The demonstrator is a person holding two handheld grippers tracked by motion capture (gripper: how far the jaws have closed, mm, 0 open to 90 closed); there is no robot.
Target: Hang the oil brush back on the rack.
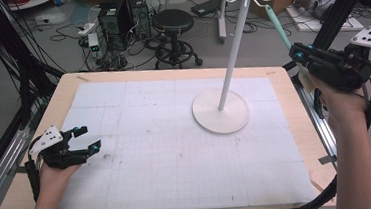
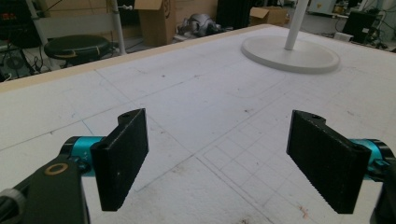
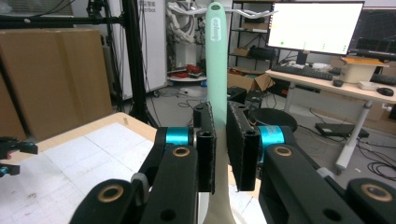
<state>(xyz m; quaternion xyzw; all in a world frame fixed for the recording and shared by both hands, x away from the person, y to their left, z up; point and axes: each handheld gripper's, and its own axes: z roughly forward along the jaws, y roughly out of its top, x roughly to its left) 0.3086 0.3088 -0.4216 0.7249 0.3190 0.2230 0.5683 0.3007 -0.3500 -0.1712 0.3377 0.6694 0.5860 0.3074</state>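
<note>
Our right gripper [image 3: 221, 154] pinches a mint-green utensil handle [image 3: 216, 70] between its jaws, raised off the table's edge at about three o'clock, the handle's tip reaching toward the hooks at the top of the white stand [image 1: 230, 66]. Our left gripper [image 1: 83, 140] rests at eight o'clock on the white gridded mat [image 1: 167, 156], jaws spread wide apart, holding nothing.

Wooden table [image 1: 276, 77] carrying a white gridded mat [image 1: 177, 155] covering most of its top, a white stand [image 1: 221, 110] sitting on the mat right of centre, its round base lying flat, its pole rising upright
</note>
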